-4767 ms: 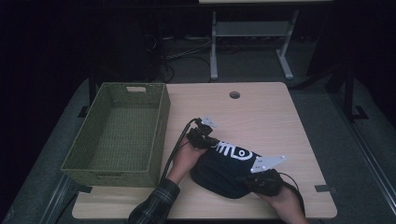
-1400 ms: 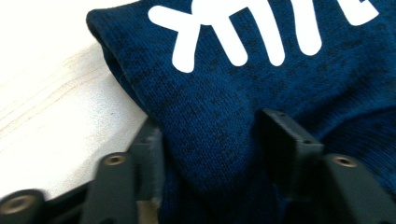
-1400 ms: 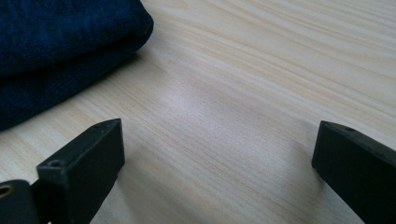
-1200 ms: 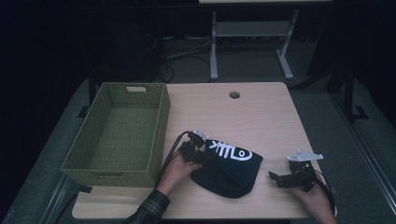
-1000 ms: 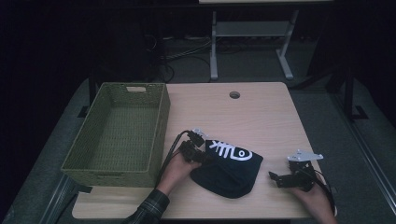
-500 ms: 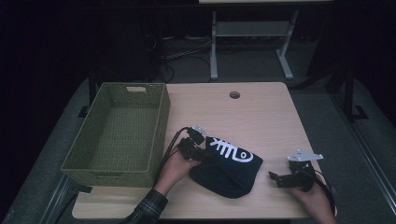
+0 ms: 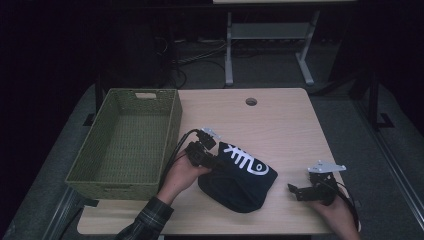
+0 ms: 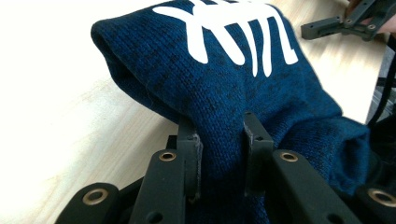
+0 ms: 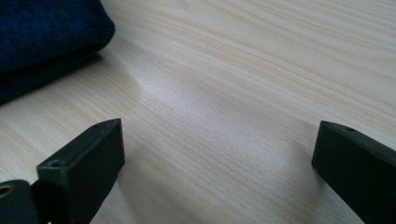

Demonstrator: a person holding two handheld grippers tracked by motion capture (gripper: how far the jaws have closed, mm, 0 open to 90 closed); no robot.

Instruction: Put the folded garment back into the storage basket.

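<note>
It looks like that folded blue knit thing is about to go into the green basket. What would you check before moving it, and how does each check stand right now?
1. Left hand-held gripper clamped on the folded dark blue knit garment with a white print: ok, cloth is pinched between its jaws.
2. Whole garment off the light wooden table: not ok, its far end rests there.
3. Right hand-held gripper clear of the garment: ok, jaws wide open, apart from it.
4. Green woven basket free inside: ok.
5. Fold will hold when lifted: cannot tell.
</note>
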